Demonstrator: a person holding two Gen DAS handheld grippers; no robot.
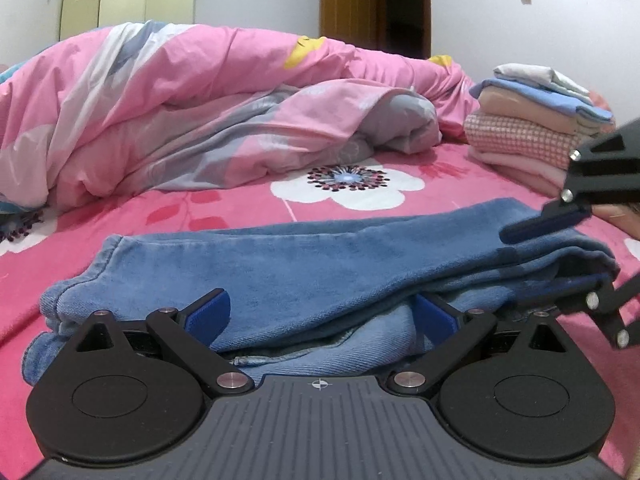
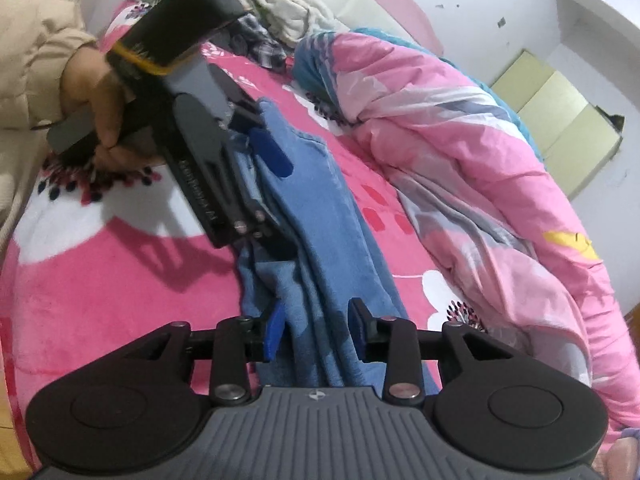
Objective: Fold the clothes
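Note:
A pair of blue jeans [image 1: 320, 252] lies folded lengthwise into a long strip on the pink flowered bedspread [image 1: 440, 172]. My left gripper [image 1: 324, 314] is open wide at the near edge of the strip, and its blue pads [image 1: 212, 312] straddle the layered denim without pressing it. From the right, my right gripper [image 1: 556, 256] reaches over the strip's end. In the right wrist view the jeans [image 2: 320, 208] run between the right gripper's [image 2: 316, 334] parted pads; the jaws are open. Farther along the strip is the left gripper [image 2: 276, 200], held by a hand [image 2: 92, 92].
A rumpled pink duvet [image 1: 180, 100] fills the far side of the bed. A stack of folded clothes [image 1: 532, 128] stands at the back right. Loose garments [image 2: 288, 8] lie at the bed's head. A beige sleeve [image 2: 32, 60] is at the left edge.

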